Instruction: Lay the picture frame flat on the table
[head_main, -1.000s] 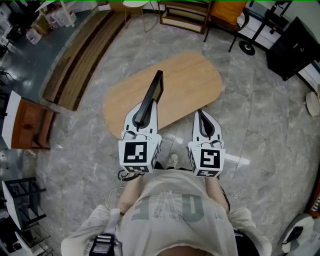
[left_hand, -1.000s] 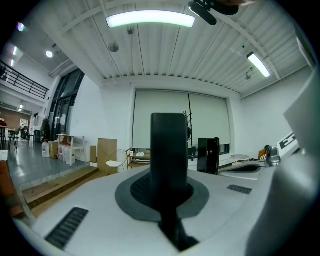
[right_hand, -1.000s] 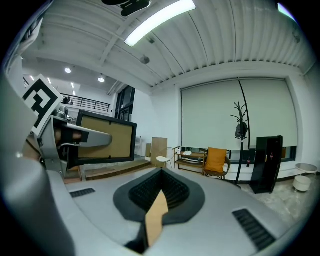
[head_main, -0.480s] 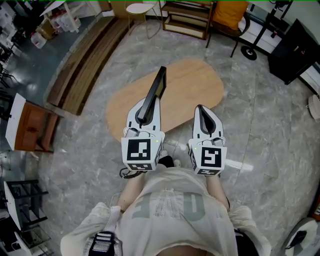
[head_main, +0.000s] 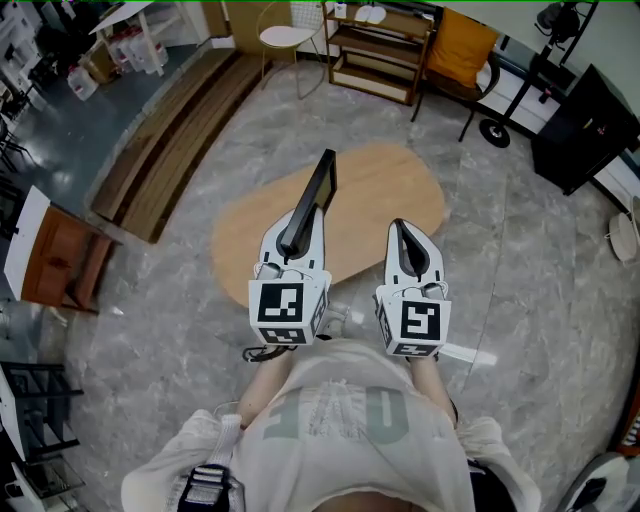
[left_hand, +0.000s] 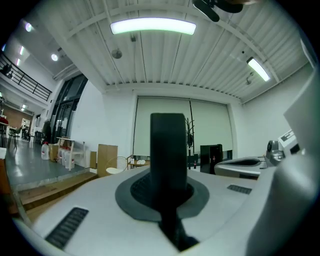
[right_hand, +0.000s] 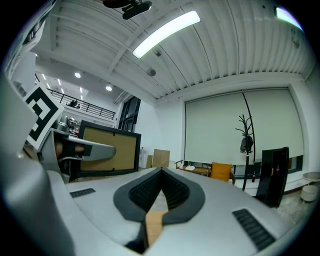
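Observation:
The picture frame, black-edged, stands upright on its edge above the oval wooden table. My left gripper is shut on its near end. In the left gripper view the frame's black edge rises straight up out of the left gripper, whose pads press it on both sides. The right gripper hovers beside it over the table's near edge, jaws together and holding nothing. In the right gripper view the frame's brown back shows at the left, apart from the right gripper.
A long wooden bench runs along the far left. A shelf unit, an orange chair and a round white stool stand beyond the table. A black cabinet is at the far right. The floor is grey marble.
Both grippers have edged a little farther out over the table, the right one rising slightly. The frame stays upright in the left gripper.

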